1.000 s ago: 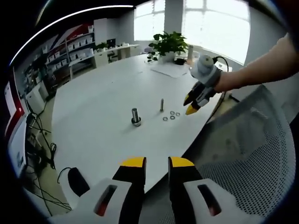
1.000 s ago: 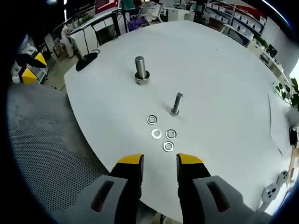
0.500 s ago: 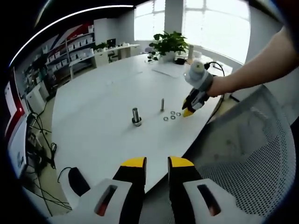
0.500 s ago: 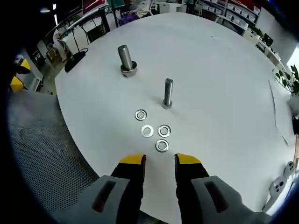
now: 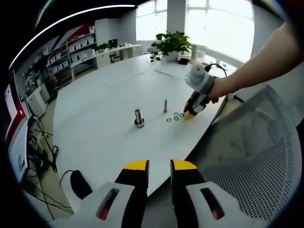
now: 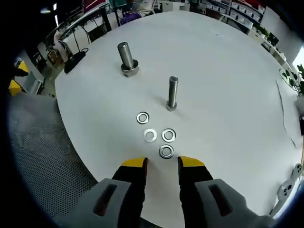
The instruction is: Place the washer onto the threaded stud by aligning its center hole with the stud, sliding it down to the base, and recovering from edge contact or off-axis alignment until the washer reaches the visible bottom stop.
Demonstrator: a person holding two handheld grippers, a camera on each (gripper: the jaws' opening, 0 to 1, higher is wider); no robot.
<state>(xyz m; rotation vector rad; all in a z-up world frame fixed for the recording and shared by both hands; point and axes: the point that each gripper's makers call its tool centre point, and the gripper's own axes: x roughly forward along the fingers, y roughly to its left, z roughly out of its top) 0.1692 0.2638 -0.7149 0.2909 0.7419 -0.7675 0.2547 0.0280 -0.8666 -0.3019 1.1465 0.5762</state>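
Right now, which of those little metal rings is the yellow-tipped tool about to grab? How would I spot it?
Look at the round white table, near its edge, where four washers lie in front of the thinner upright stud. The nearest washer lies flat just ahead of the right gripper, between its open yellow tips; the other three sit farther away, toward the stud.

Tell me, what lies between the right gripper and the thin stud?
In the right gripper view, four loose washers lie flat on the table between the right gripper and the thin stud.
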